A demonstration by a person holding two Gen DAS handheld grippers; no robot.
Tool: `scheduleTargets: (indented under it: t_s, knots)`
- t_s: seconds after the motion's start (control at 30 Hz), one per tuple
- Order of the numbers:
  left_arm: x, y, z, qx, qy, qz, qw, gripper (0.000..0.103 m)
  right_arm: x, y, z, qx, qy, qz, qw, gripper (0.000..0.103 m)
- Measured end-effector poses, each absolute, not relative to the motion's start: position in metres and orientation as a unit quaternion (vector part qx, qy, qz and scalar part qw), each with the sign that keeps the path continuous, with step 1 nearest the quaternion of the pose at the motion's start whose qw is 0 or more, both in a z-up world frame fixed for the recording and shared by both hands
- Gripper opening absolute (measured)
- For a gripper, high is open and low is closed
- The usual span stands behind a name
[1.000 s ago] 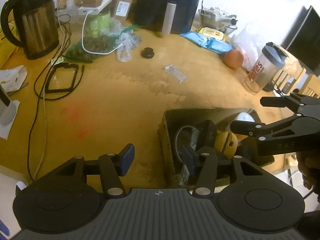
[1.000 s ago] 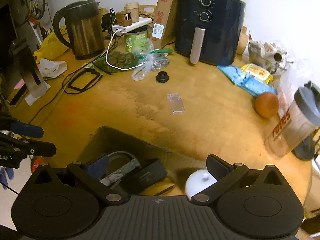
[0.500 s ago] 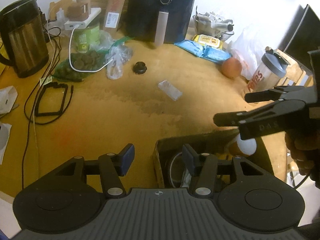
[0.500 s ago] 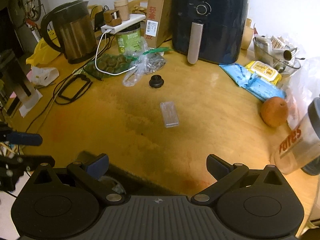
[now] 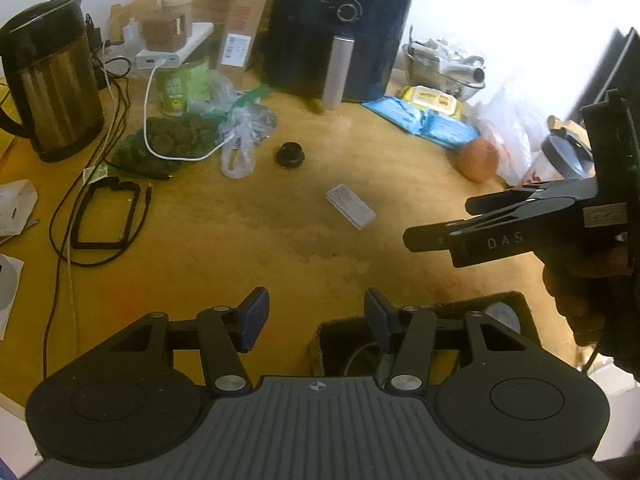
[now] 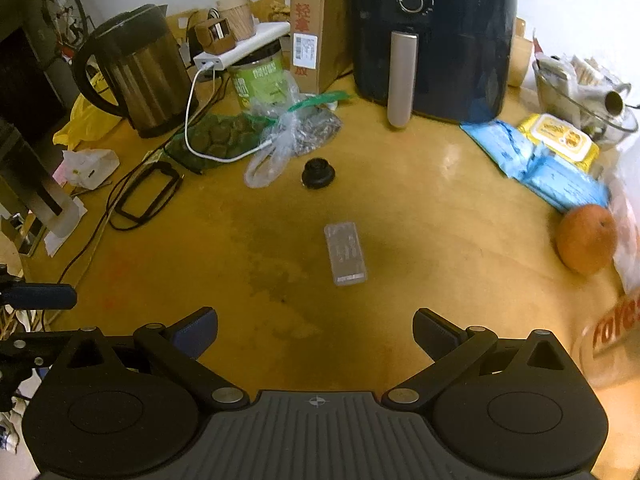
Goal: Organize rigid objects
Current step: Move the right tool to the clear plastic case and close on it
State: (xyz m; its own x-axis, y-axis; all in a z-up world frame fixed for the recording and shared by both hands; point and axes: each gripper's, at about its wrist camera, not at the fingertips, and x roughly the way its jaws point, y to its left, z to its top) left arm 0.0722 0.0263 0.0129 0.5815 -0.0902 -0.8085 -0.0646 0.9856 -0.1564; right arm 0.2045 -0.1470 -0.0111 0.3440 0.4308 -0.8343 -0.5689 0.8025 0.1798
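Both tools stand released with nothing between their fingers. Left tool (image 5: 316, 312) hangs over the yellow counter (image 5: 240, 248), its right finger above the near corner of a dark open box (image 5: 516, 304) that sits just below and to its right; what lies in the box cannot be made out. Right tool (image 6: 316, 332) is likewise over bare counter, and in the left wrist view it reaches in from the right, gripped by a hand (image 5: 576, 292). Directly ahead of the right tool, near but apart, lies a small clear flat case (image 6: 345, 253). Farther ahead sits a black knob (image 6: 317, 173). An orange (image 6: 586, 239) lies to the right. At the far edge stand a kettle (image 6: 136, 72) and an air fryer (image 6: 432, 36).
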Motion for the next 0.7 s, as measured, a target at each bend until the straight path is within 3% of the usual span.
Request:
scheduleTargets:
  t_s: [0.27, 0.53, 0.7]
  knots:
    - [0.079, 0.034, 0.01, -0.092, 0.463, 0.009, 0.881, 0.052, 0.23, -0.134, -0.029, -0.091, 0.468, 0.317, 0.82, 0.1]
    - [0.083, 0.039, 0.008, -0.104, 0.465, 0.022, 0.879, 0.052, 0.254, -0.116, -0.055, -0.116, 0.475, 0.326, 0.809, 0.076]
    - [0.085, 0.042, 0.007, -0.108, 0.468, 0.031, 0.877, 0.052, 0.267, -0.105, -0.069, -0.126, 0.482, 0.331, 0.801, 0.068]
